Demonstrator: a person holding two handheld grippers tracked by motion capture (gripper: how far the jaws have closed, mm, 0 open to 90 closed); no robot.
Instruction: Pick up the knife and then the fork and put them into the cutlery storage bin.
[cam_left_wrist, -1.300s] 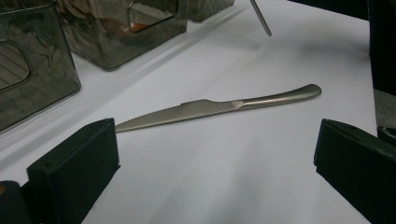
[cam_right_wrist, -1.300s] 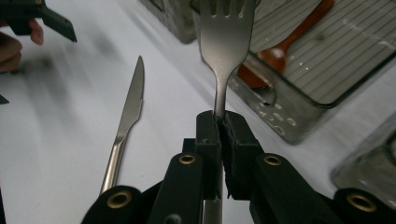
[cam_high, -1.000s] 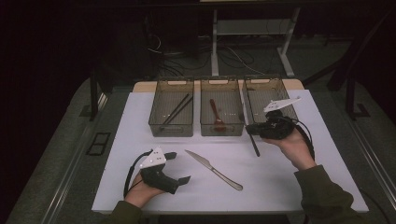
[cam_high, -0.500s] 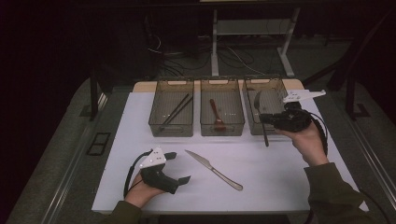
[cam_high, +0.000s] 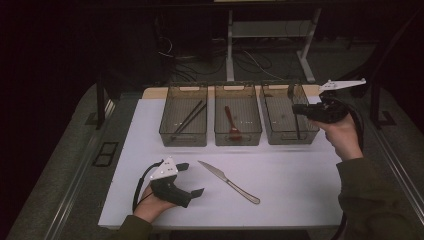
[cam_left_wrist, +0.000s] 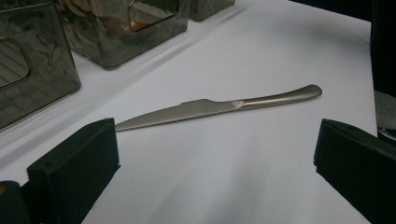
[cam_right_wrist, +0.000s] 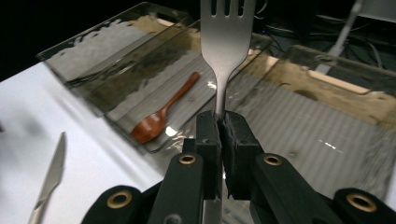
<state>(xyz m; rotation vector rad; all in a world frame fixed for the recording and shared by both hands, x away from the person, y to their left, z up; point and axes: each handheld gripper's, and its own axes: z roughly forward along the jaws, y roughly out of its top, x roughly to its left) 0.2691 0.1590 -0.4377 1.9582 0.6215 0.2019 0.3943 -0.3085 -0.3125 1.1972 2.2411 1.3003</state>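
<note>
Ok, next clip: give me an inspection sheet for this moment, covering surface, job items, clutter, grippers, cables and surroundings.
Surface: white rectangular table top, laid flat, no spills seen.
Job's things: steel fork clamped in the right gripper over the right clear plastic bin; serrated steel table knife lying loose on the top.
Clutter: dark chopsticks in the left bin; reddish wooden spoon in the middle bin.
Grippers: right shut on the fork; left gripper open, resting on the top beside the knife.
Cables: black cable looping from the left gripper; loose wires on the floor behind.
Surroundings: dark room, white metal stand legs beyond the table.
</note>
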